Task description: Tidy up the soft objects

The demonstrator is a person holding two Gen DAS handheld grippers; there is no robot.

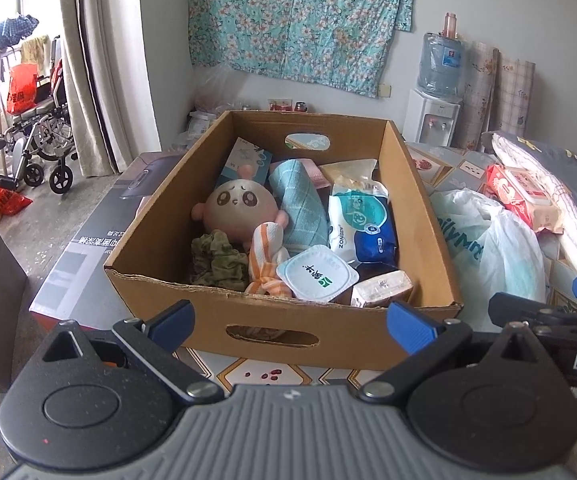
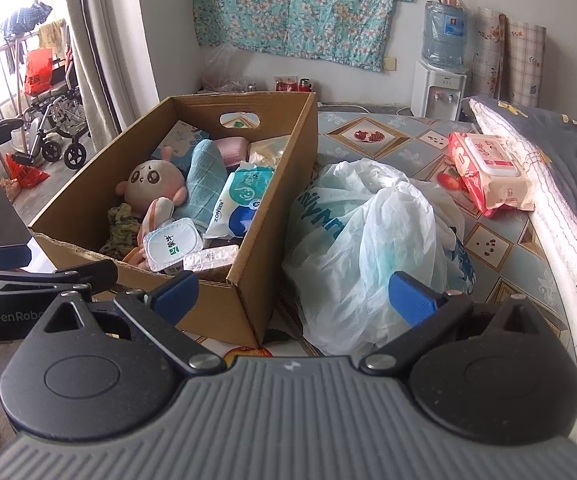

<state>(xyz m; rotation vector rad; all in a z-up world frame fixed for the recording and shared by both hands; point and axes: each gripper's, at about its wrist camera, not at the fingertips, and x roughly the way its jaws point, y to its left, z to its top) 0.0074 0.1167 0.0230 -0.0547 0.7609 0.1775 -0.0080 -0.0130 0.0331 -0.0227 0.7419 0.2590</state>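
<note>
Most of the soft things already sit inside the cardboard box [image 1: 284, 312]: you can see the round plush doll [image 1: 238, 210] at the left, the teal towel [image 1: 300, 204] beside it, the orange-striped cloth [image 1: 266, 264] and the green crumpled cloth [image 1: 218, 260] at the near left, plus the blue-and-white wipes pack [image 1: 362, 220] on the right. A square white cup [image 1: 316, 274] and a small wrapped block [image 1: 380, 286] lie at the near end, and a blue carton [image 1: 248, 160] leans in the far-left corner.

2 things look left outside, by my reading. The white plastic bag [image 2: 372, 248] slumps on the patterned surface, touching the box's right wall, and the red wipes pack [image 2: 488, 168] lies further right and far, near the rolled bedding [image 2: 568, 184]. Whether both belong in the box is a guess from the task alone.

Your left claw [image 1: 290, 318] hangs wide open and empty just in front of the box's near wall. Your right claw [image 2: 294, 294] is also spread open and holds nothing, its left pad over the box's near-right corner and its right pad over the bag.

I would judge the job well past halfway, with the bag the nearest candidate; being thin and slack, it may bunch or slip when pinched.
</note>
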